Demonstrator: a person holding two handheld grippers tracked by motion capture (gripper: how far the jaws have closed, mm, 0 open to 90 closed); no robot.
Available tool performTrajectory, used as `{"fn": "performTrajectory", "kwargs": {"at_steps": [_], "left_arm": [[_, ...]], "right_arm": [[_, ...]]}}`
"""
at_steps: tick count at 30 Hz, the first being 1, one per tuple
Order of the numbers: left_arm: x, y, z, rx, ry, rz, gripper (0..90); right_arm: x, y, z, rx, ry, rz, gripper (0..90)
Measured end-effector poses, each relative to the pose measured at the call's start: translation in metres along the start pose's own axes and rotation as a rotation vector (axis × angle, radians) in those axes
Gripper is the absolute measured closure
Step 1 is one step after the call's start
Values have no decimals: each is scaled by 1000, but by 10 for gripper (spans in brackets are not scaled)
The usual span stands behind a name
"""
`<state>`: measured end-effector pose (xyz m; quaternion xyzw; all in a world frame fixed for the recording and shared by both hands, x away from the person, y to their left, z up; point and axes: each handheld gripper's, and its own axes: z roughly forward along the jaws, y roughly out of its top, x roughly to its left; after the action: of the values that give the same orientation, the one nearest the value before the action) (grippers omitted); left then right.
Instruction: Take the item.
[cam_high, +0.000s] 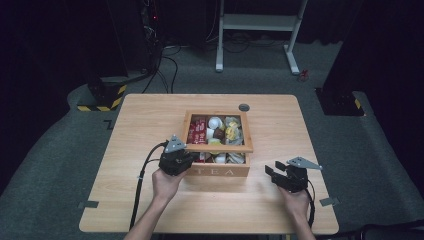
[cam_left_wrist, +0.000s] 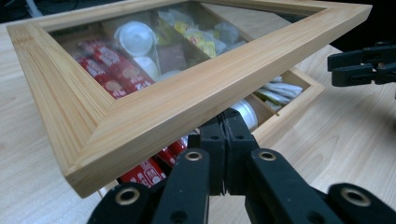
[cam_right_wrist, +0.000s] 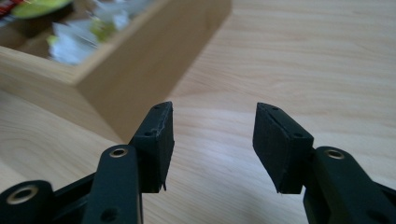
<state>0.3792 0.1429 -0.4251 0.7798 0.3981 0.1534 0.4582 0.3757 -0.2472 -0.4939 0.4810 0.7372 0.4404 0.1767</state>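
**Left gripper view — lid propped from below, not clamped**

Left gripper view looks along the left gripper, whose jaws are pressed together with nothing between them, their tips tucked under the front rail of the windowed lid. The lid is tilted up at its front, with a gap over the tea box. Whether the rail actually rests on the tips I cannot tell for sure, but it looks that way. In the high view the box sits in the middle of the tabletop, its lettered front wall facing the person's edge, and the left gripper is at its front left corner.

The right gripper has its jaws parted over bare wood, holding nothing, near the box's front right corner but clear of it.

What could go wrong, as I judge it:

- The lid is only carried on closed tips near one corner — a small sideways slip and the rail could slide off and drop shut, possibly onto the jaws.
- Lifting at one corner may twist the lid on its rear hinge line, or drag the whole box along the tabletop, since nothing holds the box down.
- If the tips push further in, they could catch the red sachets or the white cups packed in the front compartments and knock them out.
- The right gripper, if it comes in for the free front edge, would need its jaws wide enough for the rail; too narrow, and it would bump the lid off its prop.
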Motion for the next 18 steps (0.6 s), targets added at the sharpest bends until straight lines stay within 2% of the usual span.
{"fn": "performTrajectory", "kwargs": {"at_steps": [6,12,18], "left_arm": [[2,7,0,-1,-3,-7,855],[4,11,-1,-11,-11,-13,842],[8,14,0,-11,-18,-27,837]], "right_arm": [[18,15,-3,-50,78,-23,476],[35,26,2,-68,123,-49,455],[50,35,8,-81,143,-75,422]]}}
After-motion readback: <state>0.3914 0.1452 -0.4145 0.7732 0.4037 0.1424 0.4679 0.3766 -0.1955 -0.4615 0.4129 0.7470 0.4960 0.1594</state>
